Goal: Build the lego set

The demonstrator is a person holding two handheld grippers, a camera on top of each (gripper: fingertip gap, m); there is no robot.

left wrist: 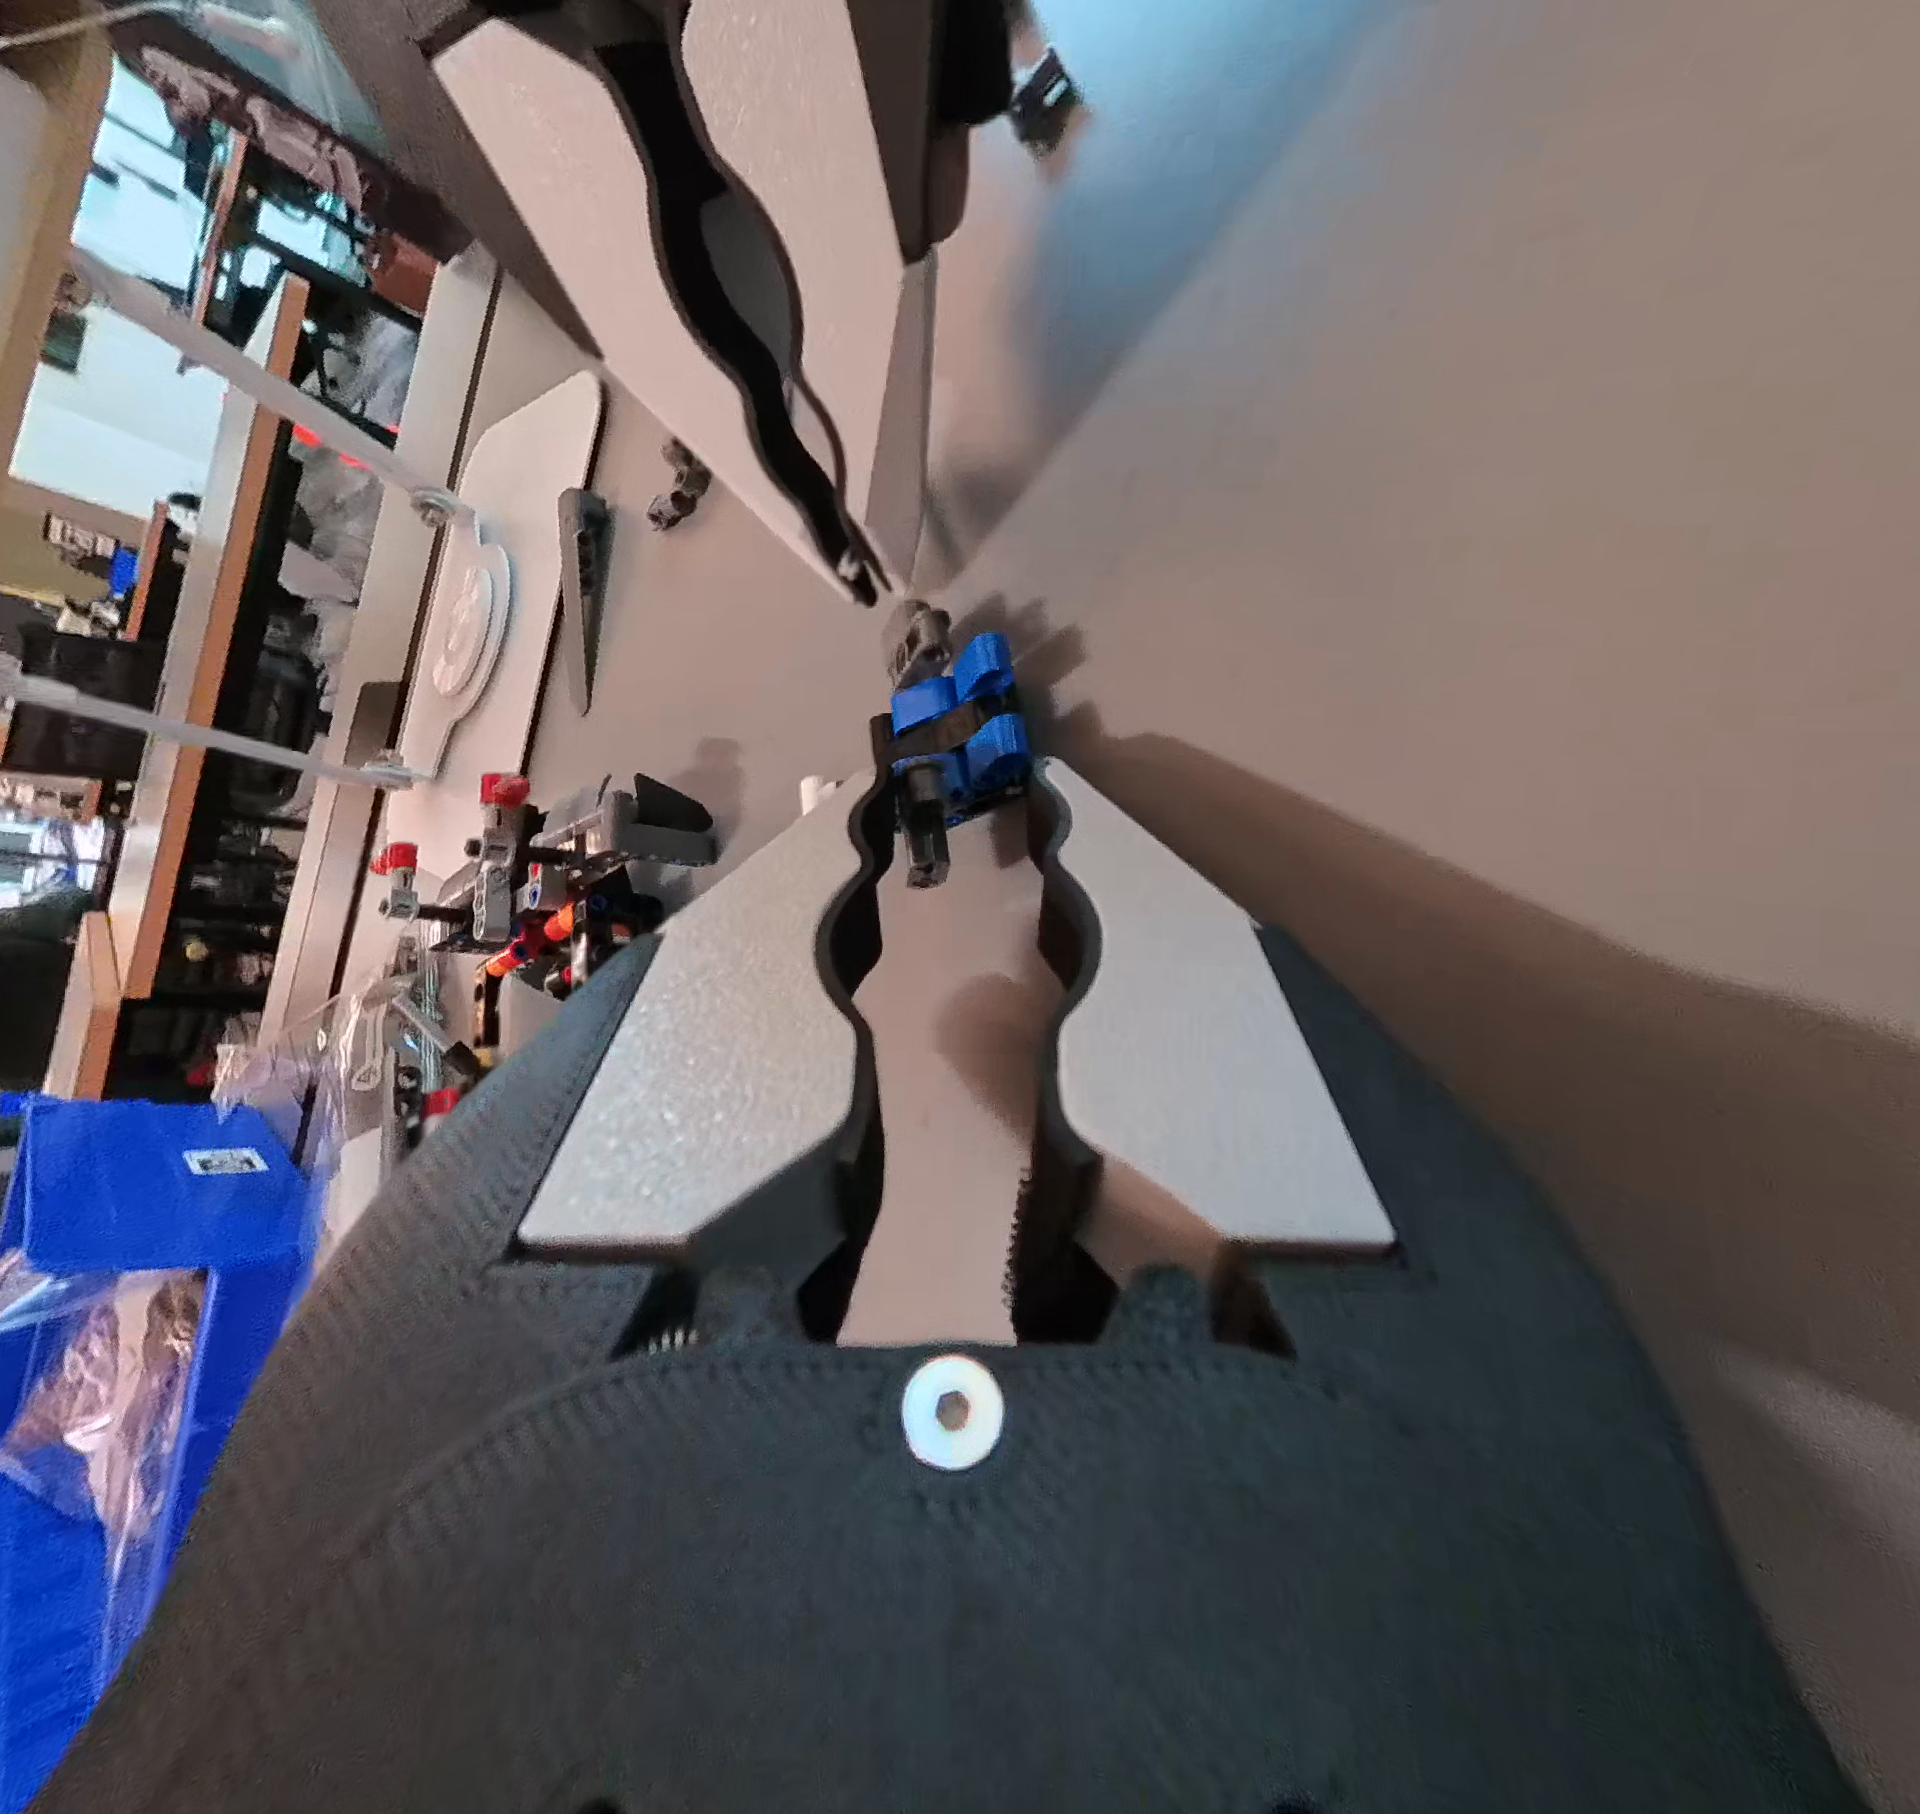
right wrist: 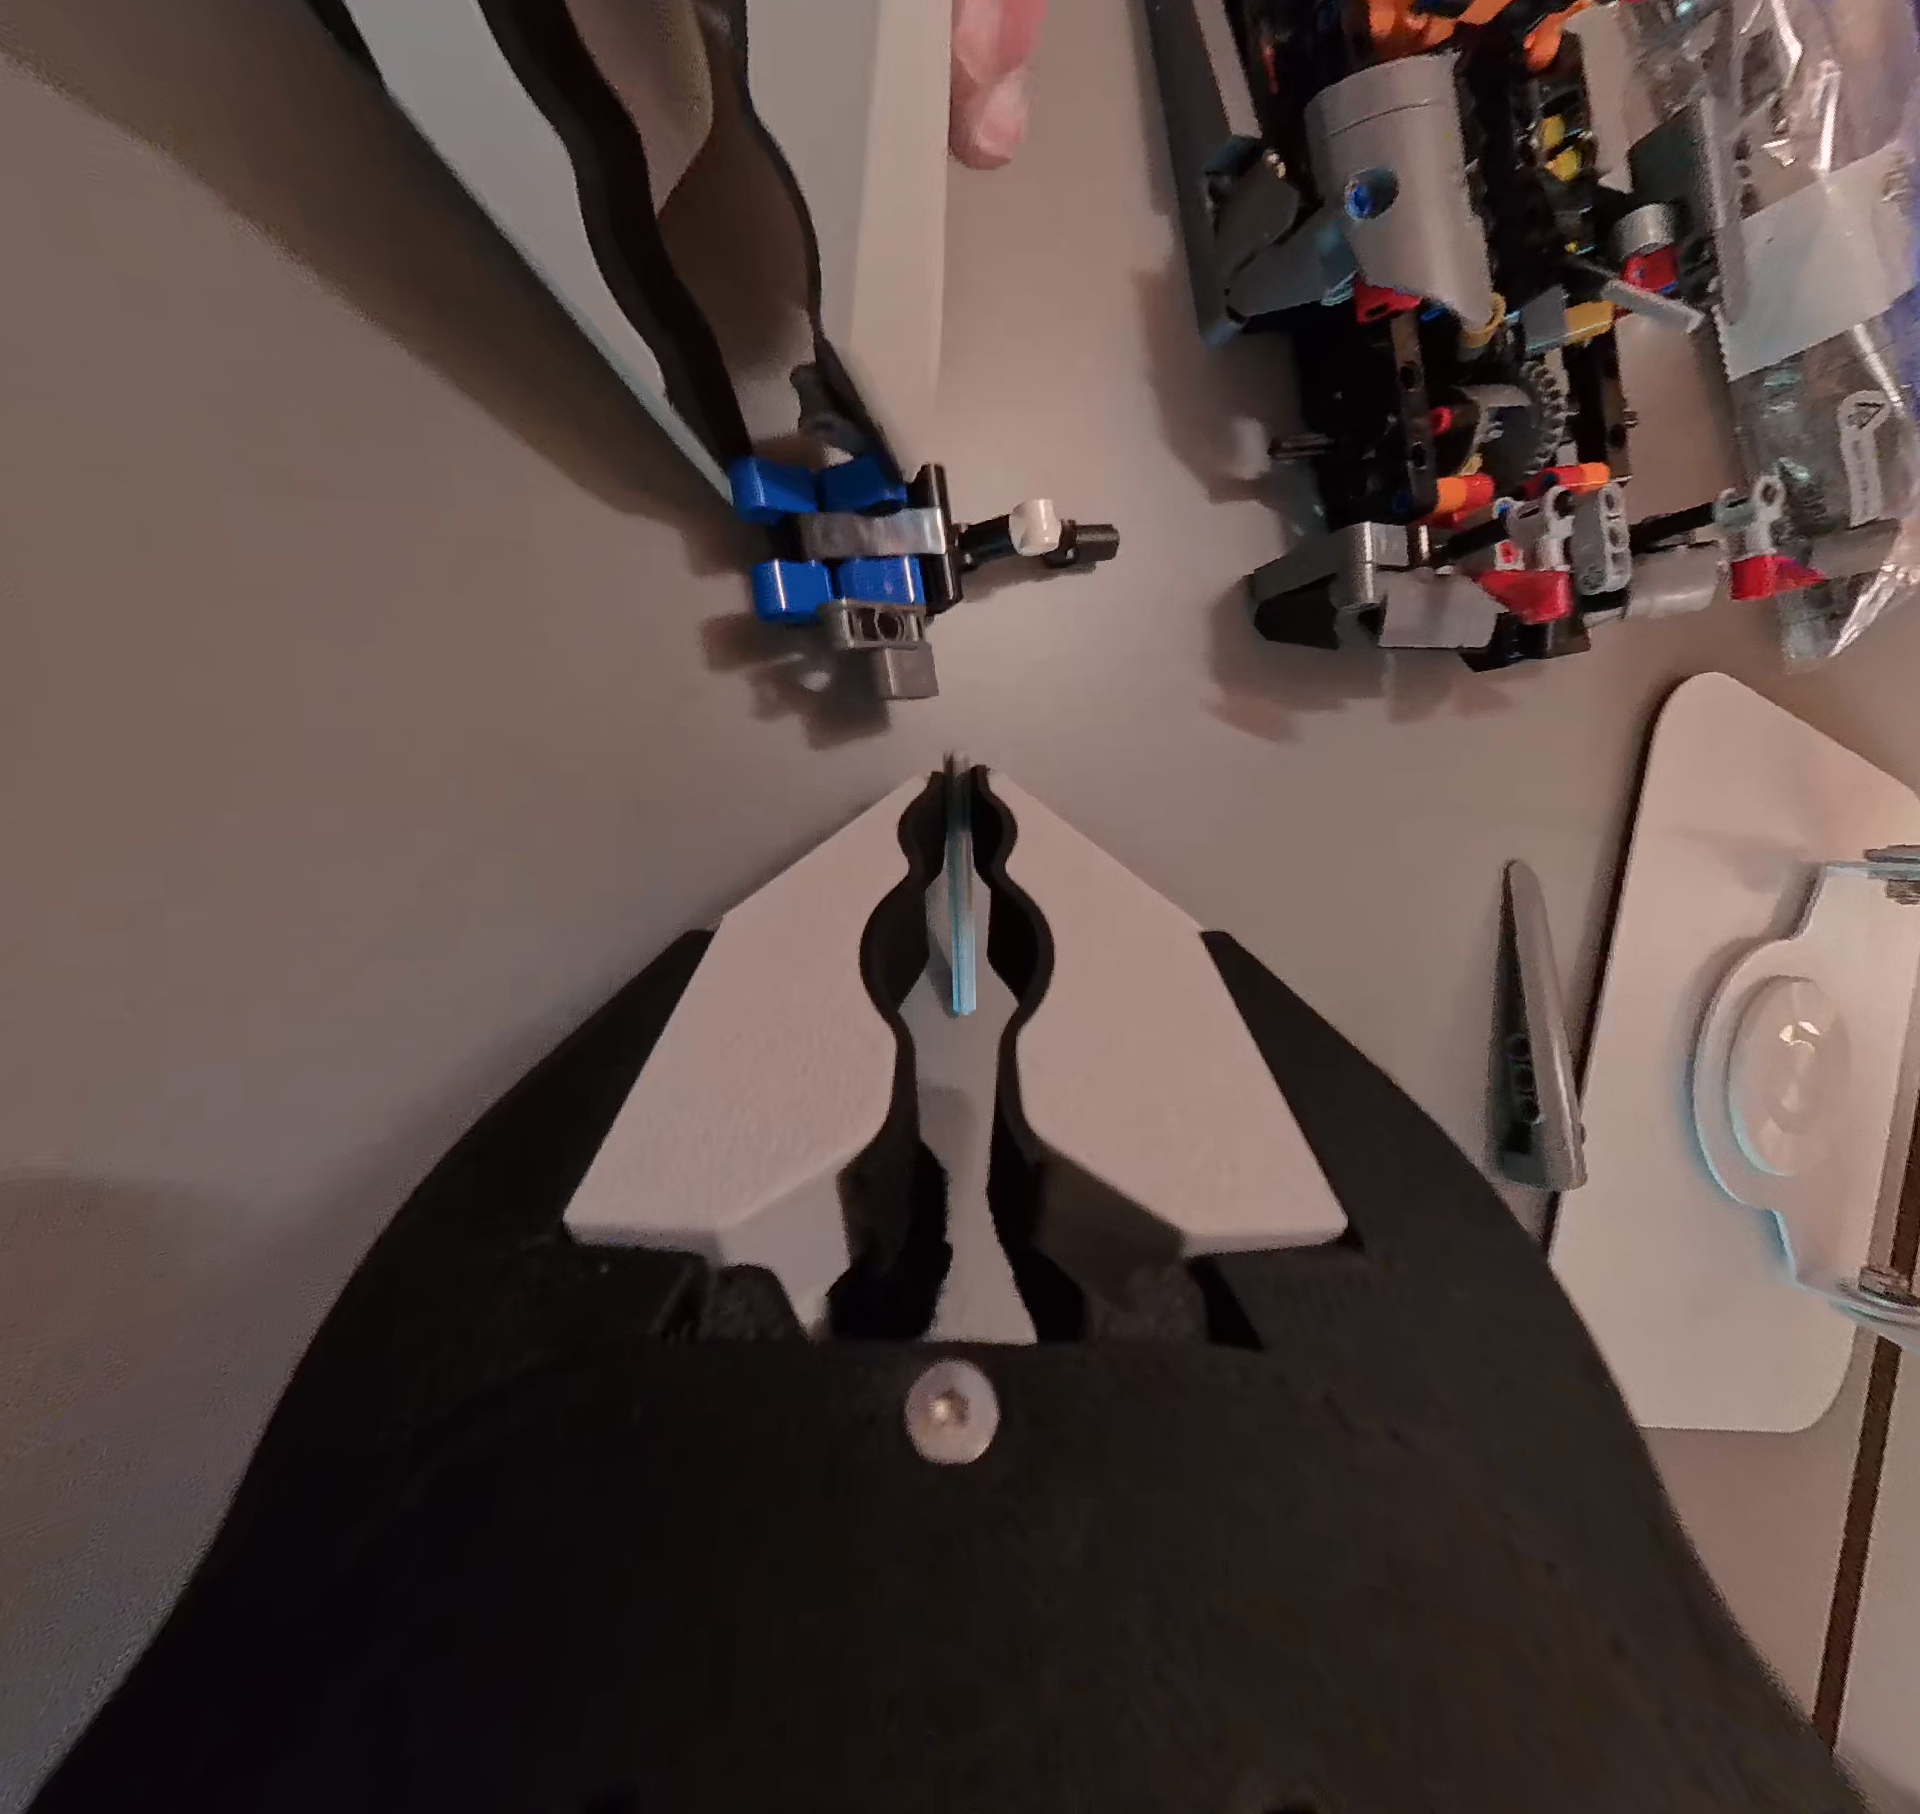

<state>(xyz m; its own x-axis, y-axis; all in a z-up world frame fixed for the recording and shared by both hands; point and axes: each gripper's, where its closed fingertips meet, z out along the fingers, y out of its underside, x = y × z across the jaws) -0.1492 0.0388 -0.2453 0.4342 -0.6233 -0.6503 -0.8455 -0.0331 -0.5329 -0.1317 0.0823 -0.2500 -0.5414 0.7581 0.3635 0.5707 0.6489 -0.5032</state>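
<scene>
Blue-and-black lego sub-assembly (right wrist: 847, 543) with a grey beam across it and a black axle sticking out: clamped in the left gripper (left wrist: 956, 788) jaws, low over the grey tabletop (right wrist: 416, 777). Right gripper (right wrist: 961, 777): jaws pinched together on a thin pale strip (right wrist: 961, 917), just beside the sub-assembly. Larger lego model (right wrist: 1475, 393): near the clear bags (right wrist: 1808, 206). Grey wedge piece (right wrist: 1532, 1037): beside the white board (right wrist: 1714, 933).

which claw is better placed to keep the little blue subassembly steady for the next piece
Left. The left claw already clamps the blue subassembly on the table, while the right claw is apart from it, pinching a thin translucent blue strip.
</scene>
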